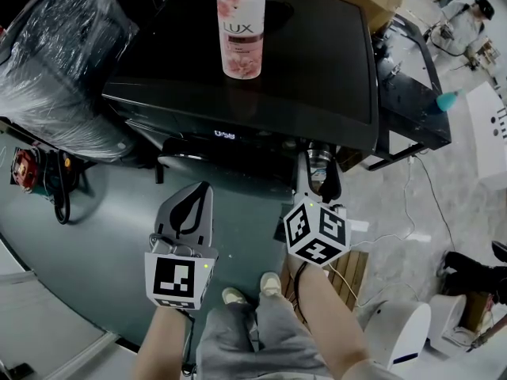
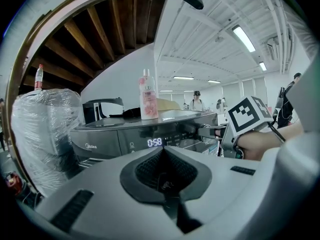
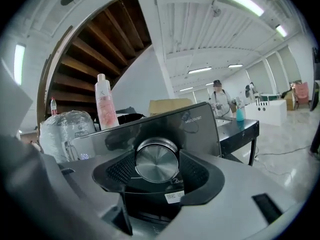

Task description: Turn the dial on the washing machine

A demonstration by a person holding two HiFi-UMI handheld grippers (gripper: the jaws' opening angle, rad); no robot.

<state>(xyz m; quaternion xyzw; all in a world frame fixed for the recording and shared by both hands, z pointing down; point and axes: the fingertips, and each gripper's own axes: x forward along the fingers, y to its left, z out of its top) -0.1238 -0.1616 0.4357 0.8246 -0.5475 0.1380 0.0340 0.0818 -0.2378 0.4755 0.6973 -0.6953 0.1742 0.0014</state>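
The dark washing machine stands in front of me, its display lit with digits. Its round silver dial is on the front panel at the right. My right gripper reaches level onto it. In the right gripper view the jaws' ribbed pads sit against both sides of the dial, shut on it, and the panel looks tilted. My left gripper hangs back from the machine's front, at lower left. Its pads are shut together with nothing between them.
A pink soap bottle stands on the machine's lid. A plastic-wrapped bundle sits close on the left, a dark table on the right. Cables and a wooden pallet lie on the floor by my feet. A person stands far behind.
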